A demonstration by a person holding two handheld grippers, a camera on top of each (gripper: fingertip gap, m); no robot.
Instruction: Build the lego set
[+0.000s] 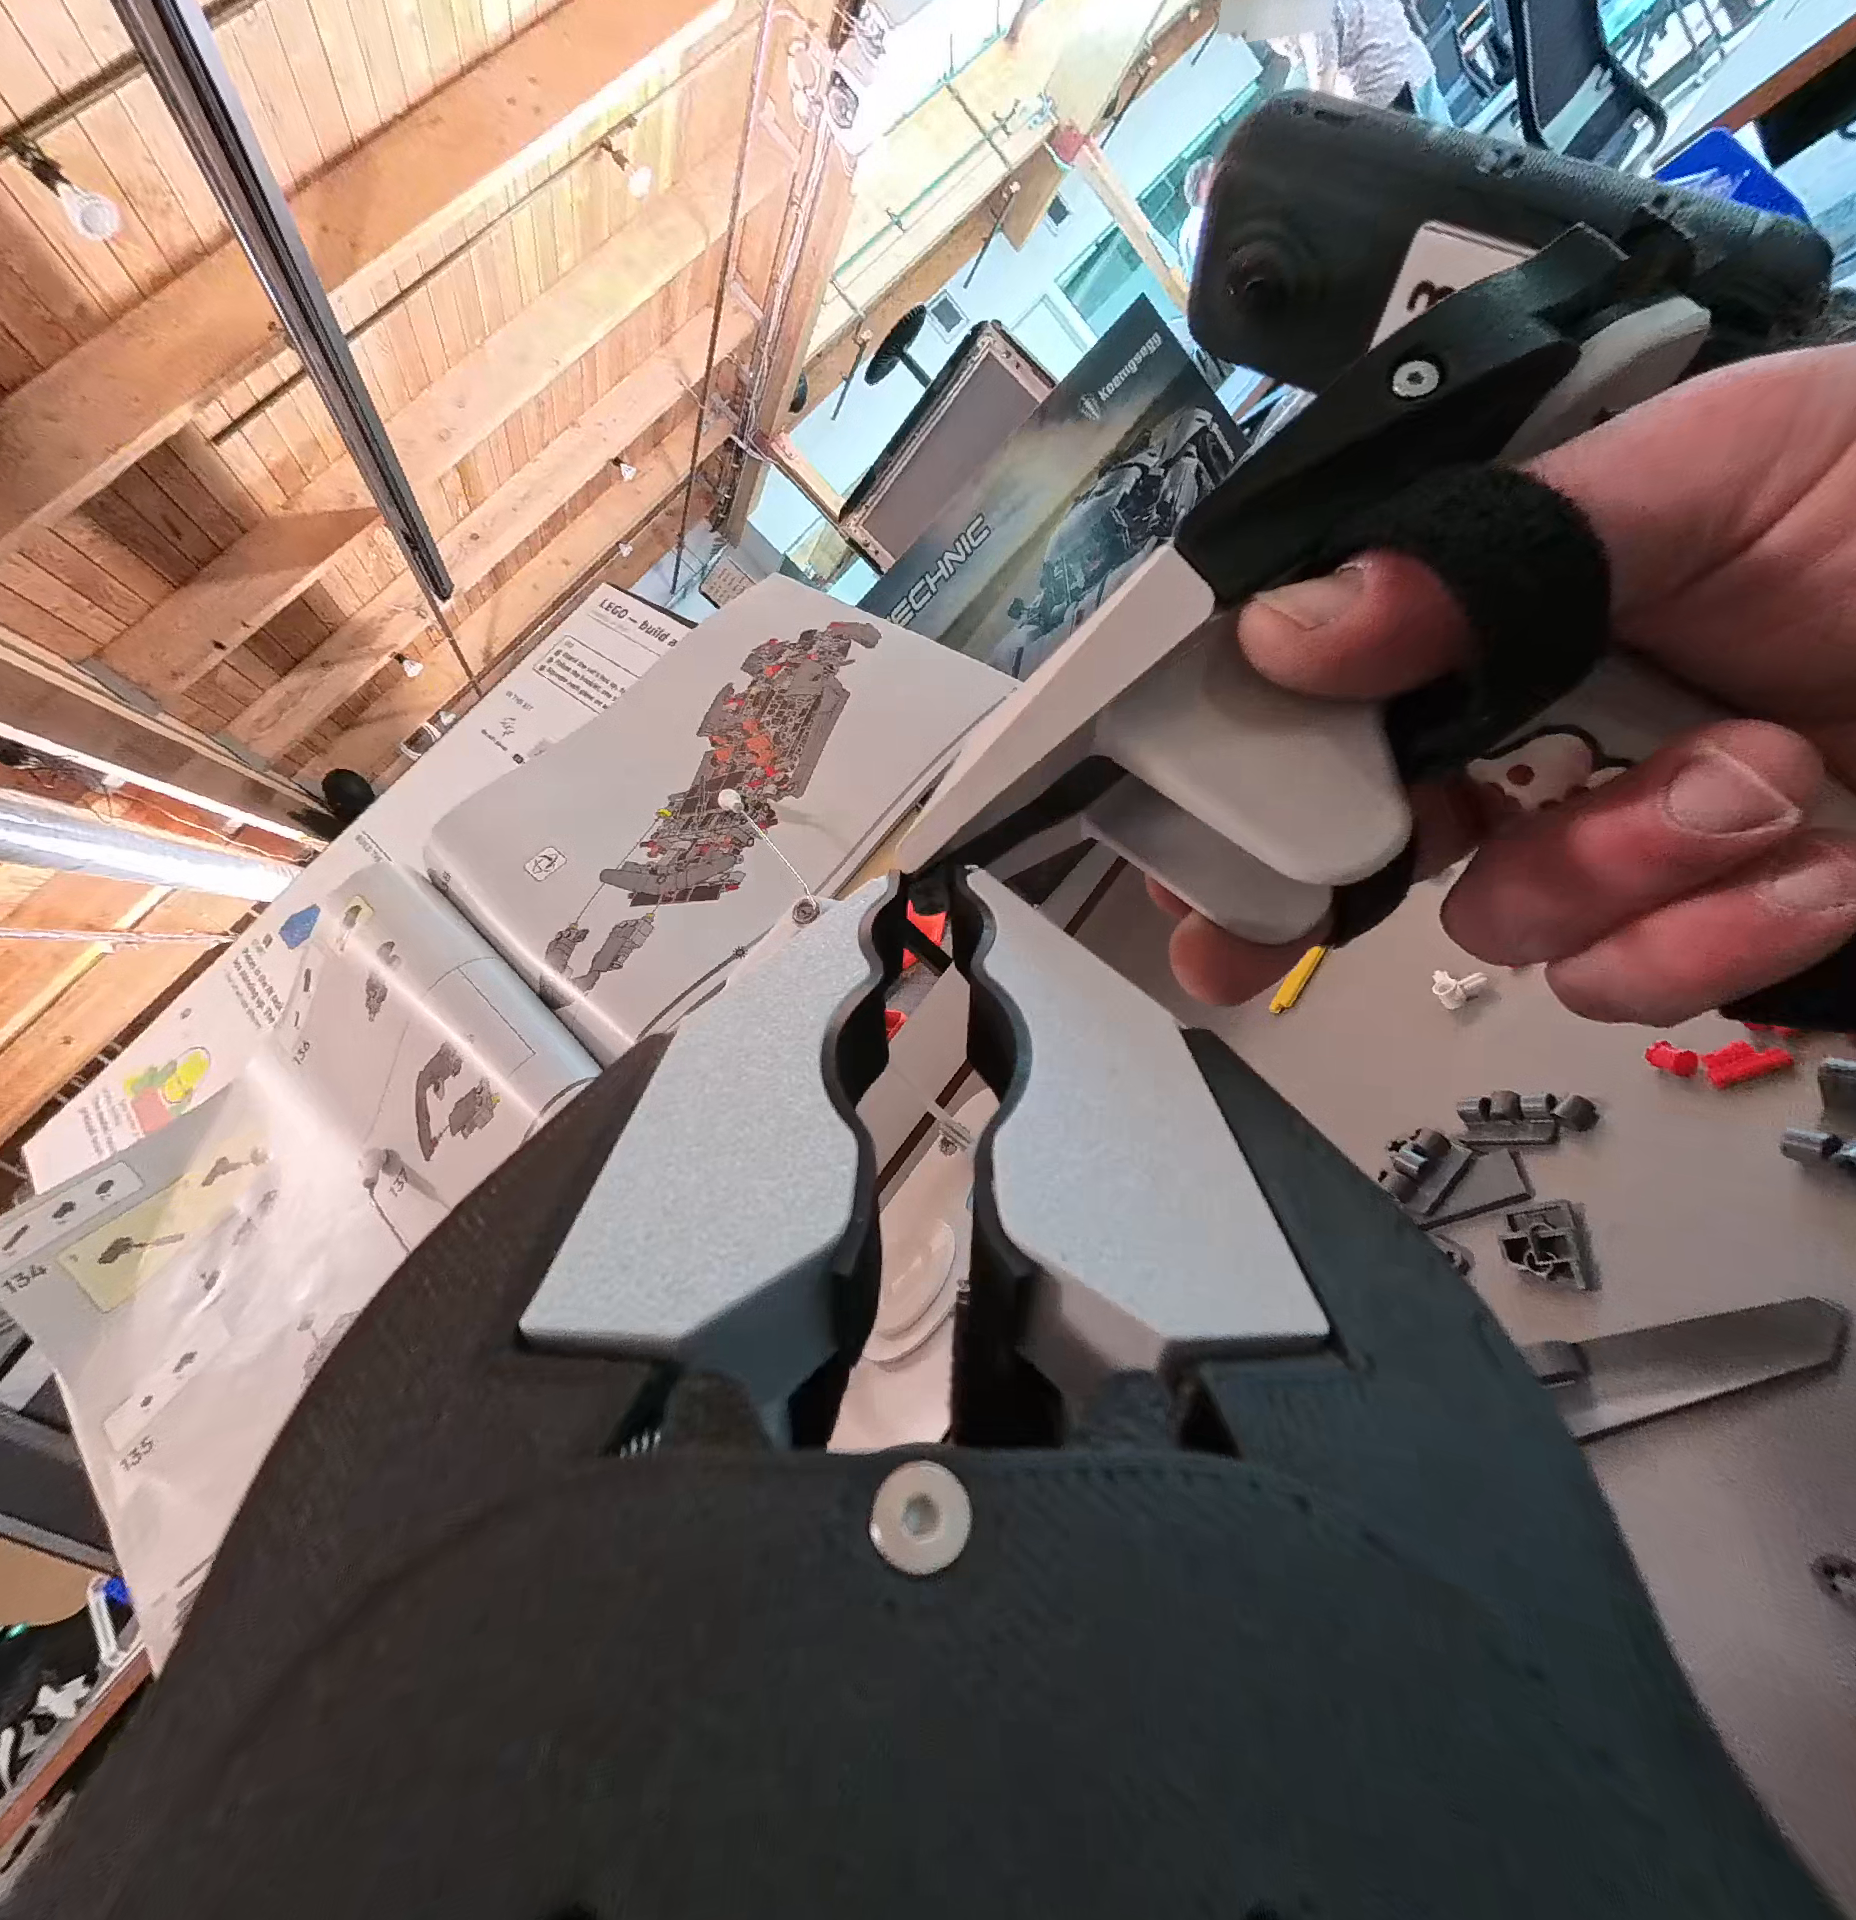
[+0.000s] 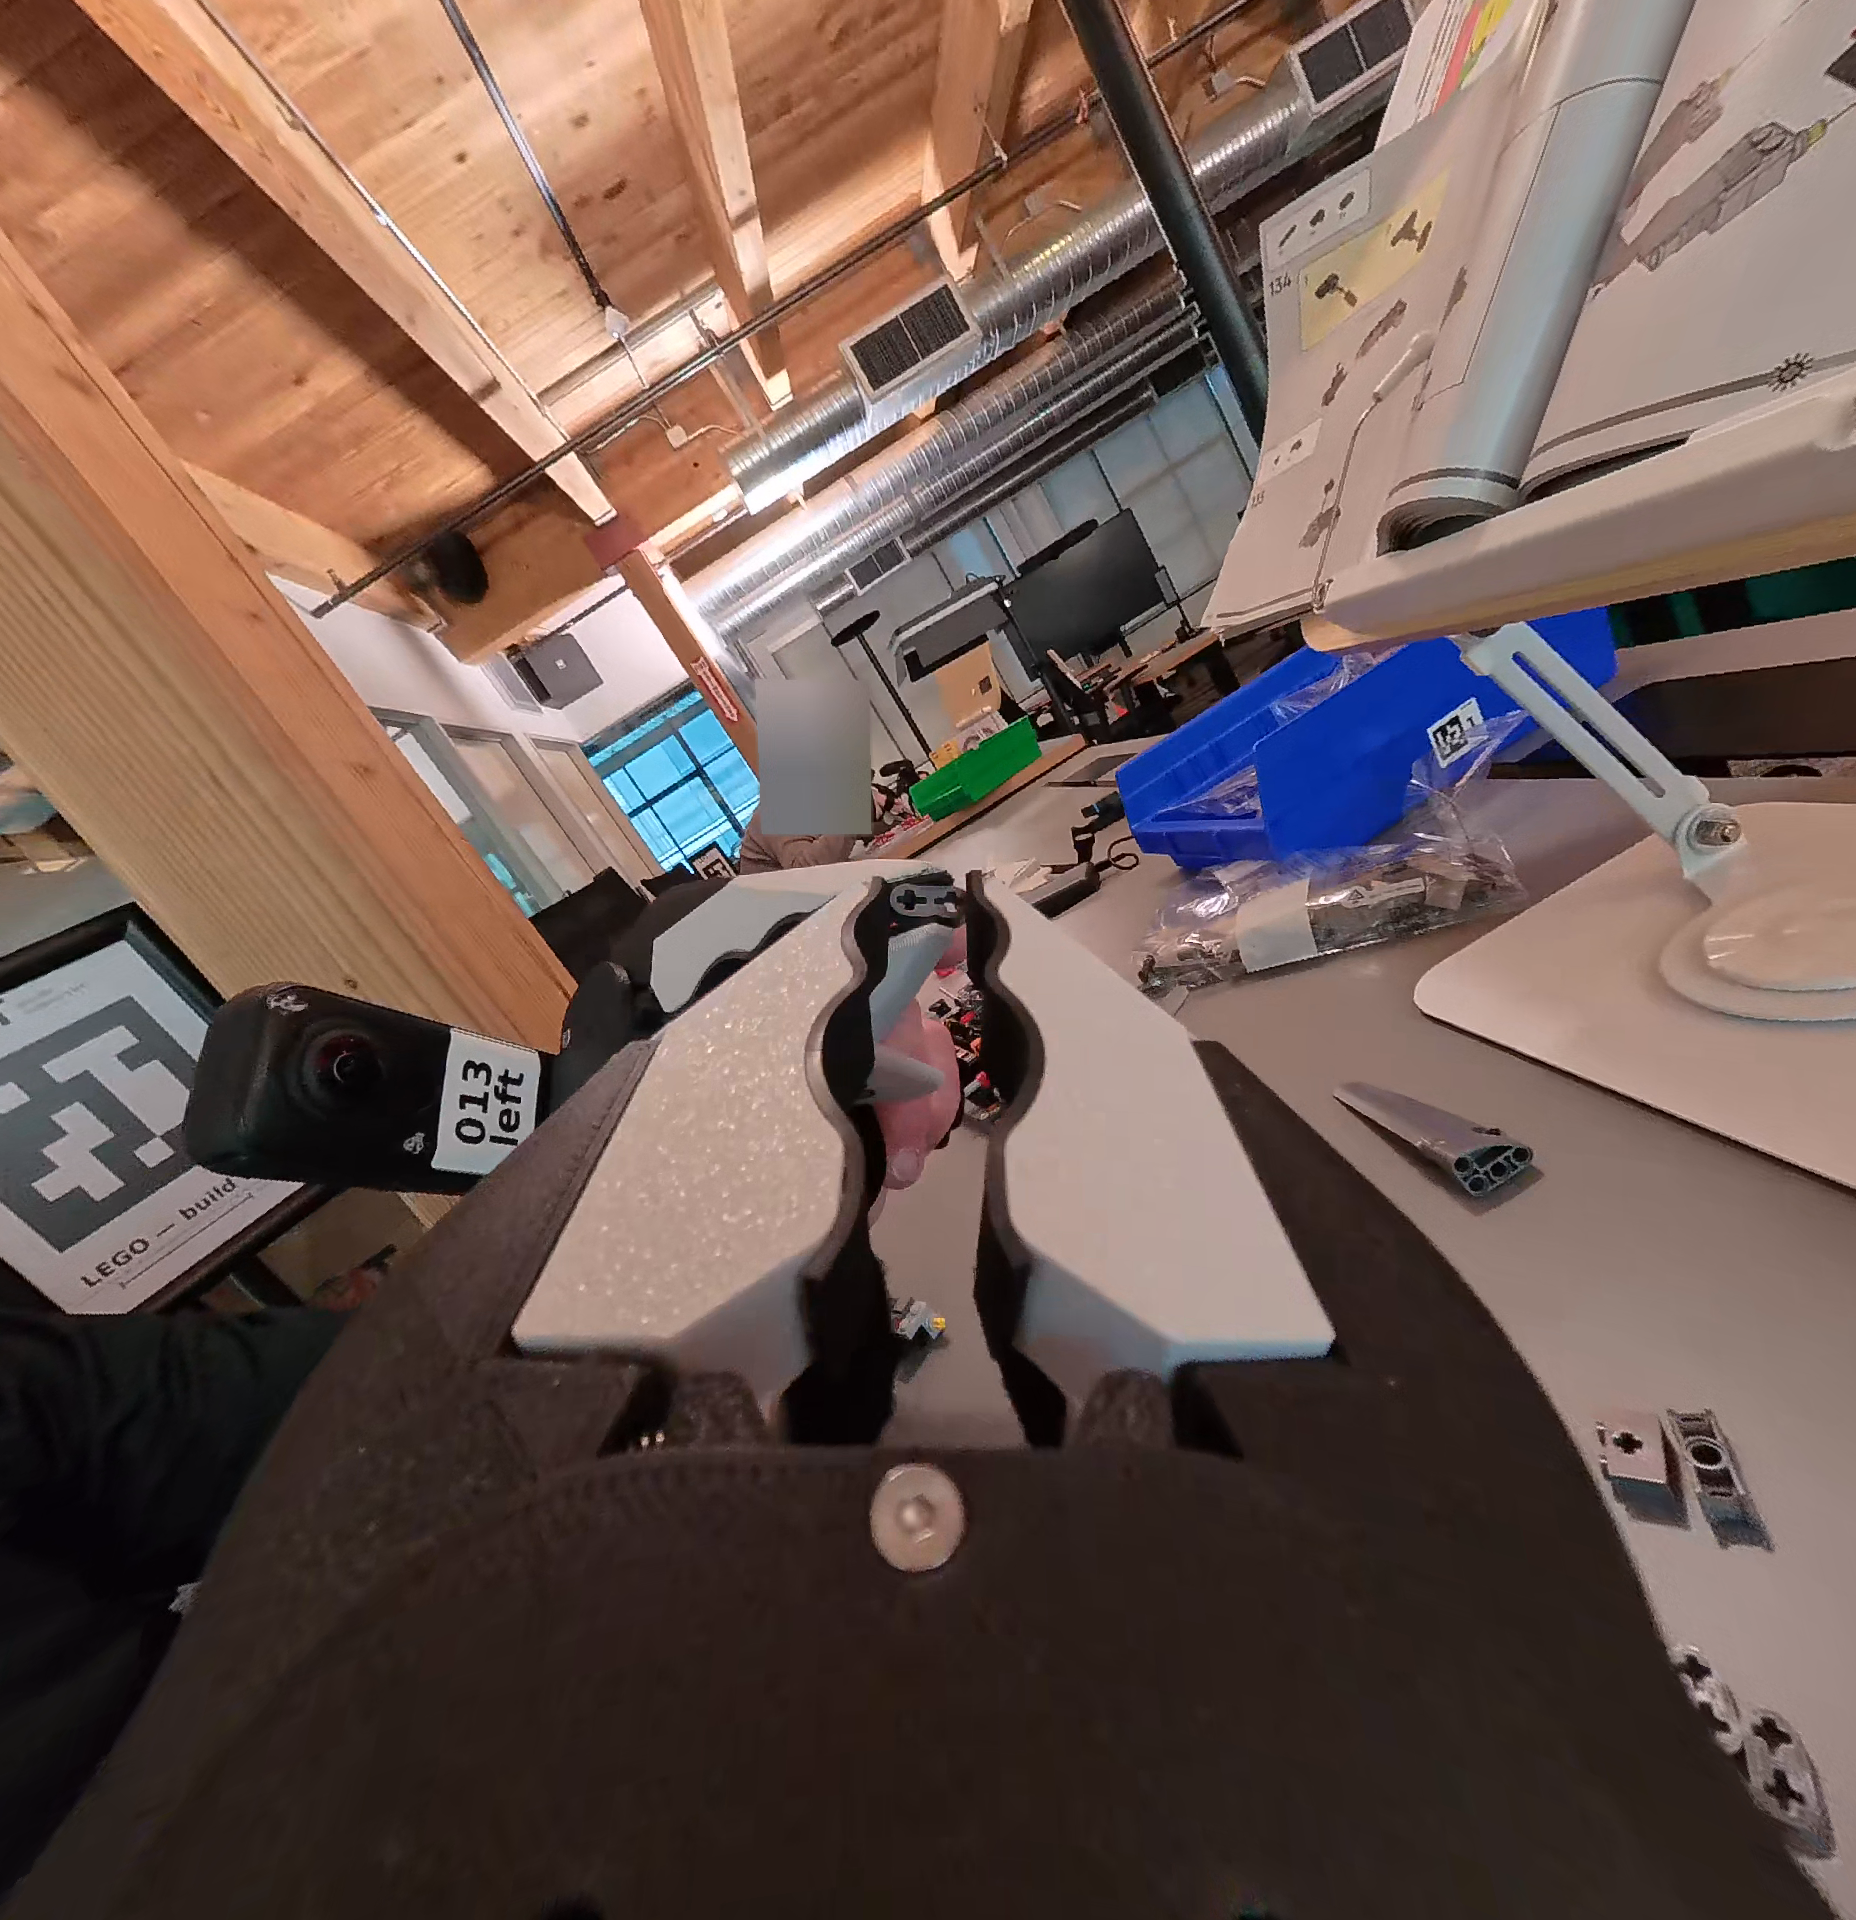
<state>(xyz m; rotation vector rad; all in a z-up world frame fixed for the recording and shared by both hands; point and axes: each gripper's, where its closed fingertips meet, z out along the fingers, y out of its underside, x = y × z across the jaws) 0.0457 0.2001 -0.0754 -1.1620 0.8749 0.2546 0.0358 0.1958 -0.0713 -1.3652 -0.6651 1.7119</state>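
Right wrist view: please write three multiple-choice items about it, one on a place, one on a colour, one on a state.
1. Where does the open instruction booklet rest?
A in a bin; B on a white stand; C flat on the floor.
2. What colour are the bins behind the clear bag of parts?
A blue; B yellow; C black.
3. How is the right gripper?
A wide open, empty; B gripping the booklet; C closed on a small grey piece.

1 B: the stand's ledge carries it.
2 A: both are blue.
3 C: the piece sits pinched between the fingertips.

Left gripper point(image 1: 929, 894) fingers pinch small black piece point(image 1: 932, 891).
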